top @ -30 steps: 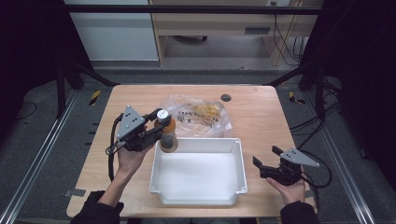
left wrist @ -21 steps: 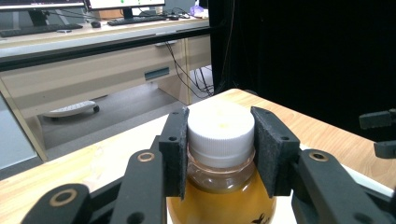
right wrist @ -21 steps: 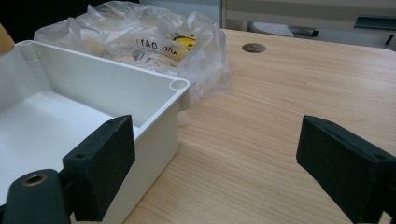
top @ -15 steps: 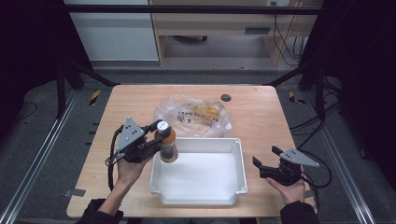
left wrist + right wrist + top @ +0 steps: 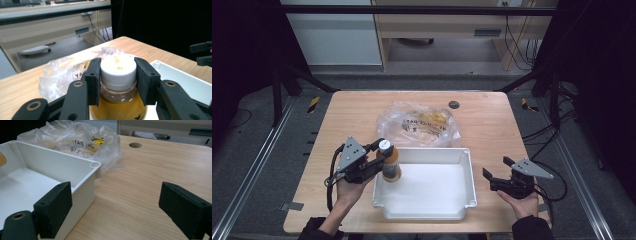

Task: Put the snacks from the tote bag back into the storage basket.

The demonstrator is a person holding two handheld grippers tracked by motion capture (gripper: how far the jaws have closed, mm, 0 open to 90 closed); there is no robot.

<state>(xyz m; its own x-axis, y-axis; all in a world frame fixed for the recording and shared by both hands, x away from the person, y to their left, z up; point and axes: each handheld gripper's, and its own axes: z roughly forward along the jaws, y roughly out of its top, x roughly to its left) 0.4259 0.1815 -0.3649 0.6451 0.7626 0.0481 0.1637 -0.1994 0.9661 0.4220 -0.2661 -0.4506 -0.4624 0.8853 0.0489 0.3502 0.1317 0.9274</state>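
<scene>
My left gripper (image 5: 381, 156) is shut on a small bottle (image 5: 390, 166) of amber liquid with a white cap (image 5: 118, 68), gripped just under the cap. The bottle hangs upright over the left edge of the white plastic tub (image 5: 463, 167). In the left gripper view the bottle (image 5: 117, 105) sits between both pads. My right gripper (image 5: 495, 170) rests on the table to the right of the tub, jaws wide open with nothing between them. The right gripper view has the tub's corner (image 5: 95, 165) at the left of the gripper (image 5: 116, 207).
A crumpled clear plastic bag (image 5: 418, 123) with yellow contents lies behind the tub; the same bag (image 5: 82, 141) appears in the right gripper view. A round dark grommet (image 5: 454, 104) sits in the tabletop at the back. Bare wood lies to the right of the tub.
My left gripper has carried the bottle toward the person and to the right, from beside the bag to over the tub's left edge. The right gripper stays put.
</scene>
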